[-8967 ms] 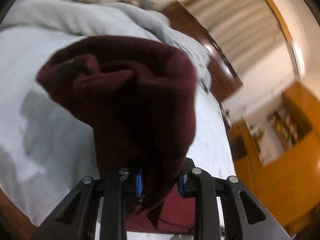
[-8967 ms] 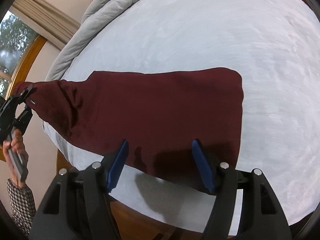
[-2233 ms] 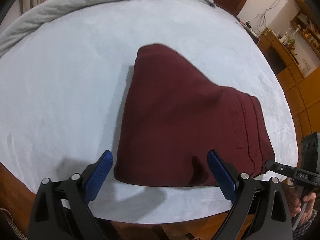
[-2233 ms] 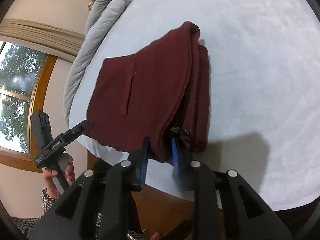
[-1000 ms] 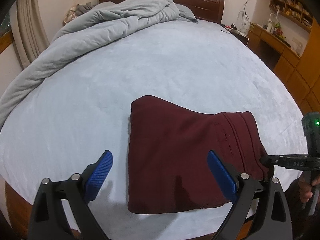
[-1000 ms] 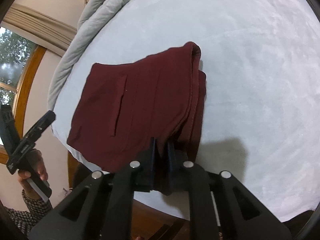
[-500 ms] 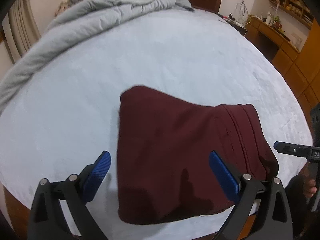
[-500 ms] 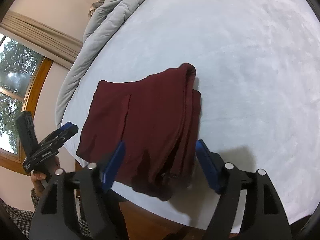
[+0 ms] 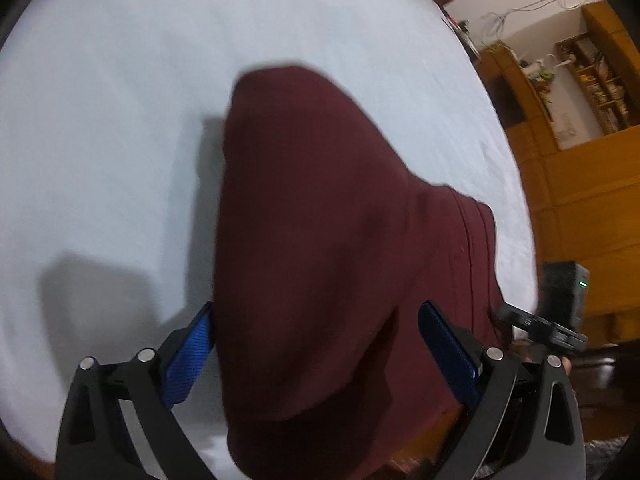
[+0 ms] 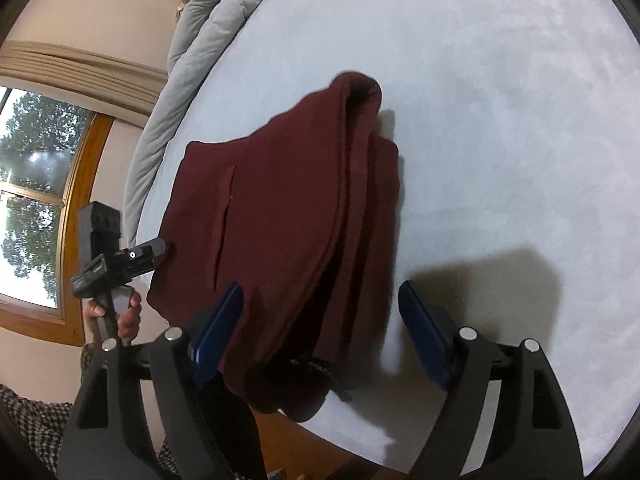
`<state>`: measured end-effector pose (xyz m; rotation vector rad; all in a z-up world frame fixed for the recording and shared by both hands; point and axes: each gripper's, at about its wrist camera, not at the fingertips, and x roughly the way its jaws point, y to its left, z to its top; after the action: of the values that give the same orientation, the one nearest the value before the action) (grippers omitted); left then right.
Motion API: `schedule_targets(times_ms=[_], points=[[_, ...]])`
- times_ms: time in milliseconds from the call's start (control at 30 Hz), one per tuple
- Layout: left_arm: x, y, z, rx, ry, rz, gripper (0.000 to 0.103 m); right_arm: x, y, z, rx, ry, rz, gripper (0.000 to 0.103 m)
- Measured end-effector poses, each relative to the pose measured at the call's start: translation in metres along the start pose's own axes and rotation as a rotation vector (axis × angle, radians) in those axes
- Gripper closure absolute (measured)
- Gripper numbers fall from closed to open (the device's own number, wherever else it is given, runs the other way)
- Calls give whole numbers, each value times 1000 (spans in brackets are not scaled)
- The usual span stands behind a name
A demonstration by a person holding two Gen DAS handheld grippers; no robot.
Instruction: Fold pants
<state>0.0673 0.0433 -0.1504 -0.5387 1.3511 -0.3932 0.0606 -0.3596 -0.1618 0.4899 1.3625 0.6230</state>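
maroon folded pants (image 9: 320, 264) on the bed (image 10: 520, 120), both grippers low at its near edge, jaws spread, empty.

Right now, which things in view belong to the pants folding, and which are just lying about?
Job:
- maroon pants, folded on the bed
- left gripper, open
- right gripper, open

Lying about:
- grey duvet
- wooden shelves
- window

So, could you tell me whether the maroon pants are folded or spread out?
Folded: the maroon pants lie as a compact stack on the bed, layered edges showing.
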Motion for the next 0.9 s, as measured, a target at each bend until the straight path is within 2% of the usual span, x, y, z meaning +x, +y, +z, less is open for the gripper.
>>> schedule_targets(times_ms=[100, 233, 367, 433, 500, 600, 633, 700, 767, 800, 867, 900], points=[[18, 11, 0, -30, 59, -91, 4, 8, -7, 1, 15, 23, 31, 22], [29, 9, -1, 0, 96, -156, 4, 17, -20, 2, 54, 40, 111, 19], [31, 6, -2, 31, 149, -180, 4, 26, -27, 7, 59, 50, 181, 16], [35, 15, 1, -15, 174, -221, 4, 30, -25, 10, 45, 56, 187, 16], [34, 23, -1, -56, 181, -240, 4, 33, -16, 14, 14, 56, 214, 20], [34, 24, -2, -77, 204, -223, 4, 42, -11, 14, -3, 66, 205, 25], [34, 24, -2, -84, 203, -212, 7, 43, -11, 15, 4, 65, 205, 30], [31, 23, -3, -87, 194, -165, 19, 38, -13, 14, 18, 56, 220, 46], [28, 23, -5, -96, 193, -143, 38, 31, -14, 12, 38, 44, 245, 58], [25, 22, -6, -106, 188, -145, 41, 25, -12, 10, 33, 36, 246, 59], [20, 21, -7, -112, 177, -150, 55, 16, 0, 7, 5, 17, 226, 63], [17, 20, -8, -113, 168, -152, 58, 11, 4, 7, -4, 7, 229, 64]])
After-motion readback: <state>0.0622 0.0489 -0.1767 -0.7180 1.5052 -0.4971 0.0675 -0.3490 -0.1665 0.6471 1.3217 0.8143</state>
